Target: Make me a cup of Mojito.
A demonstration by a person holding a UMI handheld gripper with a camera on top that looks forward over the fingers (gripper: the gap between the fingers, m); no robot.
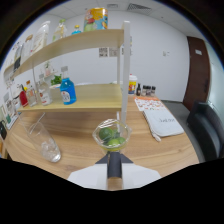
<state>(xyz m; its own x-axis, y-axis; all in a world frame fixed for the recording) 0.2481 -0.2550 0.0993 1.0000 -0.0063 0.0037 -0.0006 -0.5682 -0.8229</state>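
A wooden counter (85,131) fills the middle of the scene, and a two-tier shelf (75,45) stands along its far side, held up by a white post (125,65). Bottles are ranged on the shelf's lower board, among them a blue bottle (67,91) and a red-capped one (23,97), presumably kept there as ingredients within easy reach. Farther along the counter, a cluster of small dark jars (145,90) is seen, and nearer, a printed sheet (148,104) and a white booklet (163,123) are laid flat (perhaps a menu or recipe, though the print cannot be read). A dark chair (206,127) stands off the counter's end.

A tall clear glass (44,141) is seen off to one side of the claw; it appears tilted, which may be only the lens, and something pale, possibly ice, lies in its base. It is judged to be the cup in which the Mojito is to be built.

Just ahead of the claw (114,167) a small clear bowl (112,135) is seen, with green limes (106,133) in it. Whether the bowl is gripped or merely stands on the counter cannot be told, since the fingertips are not clearly shown; how far the claw is open cannot be told either. The limes are judged to be the next ingredient wanted.
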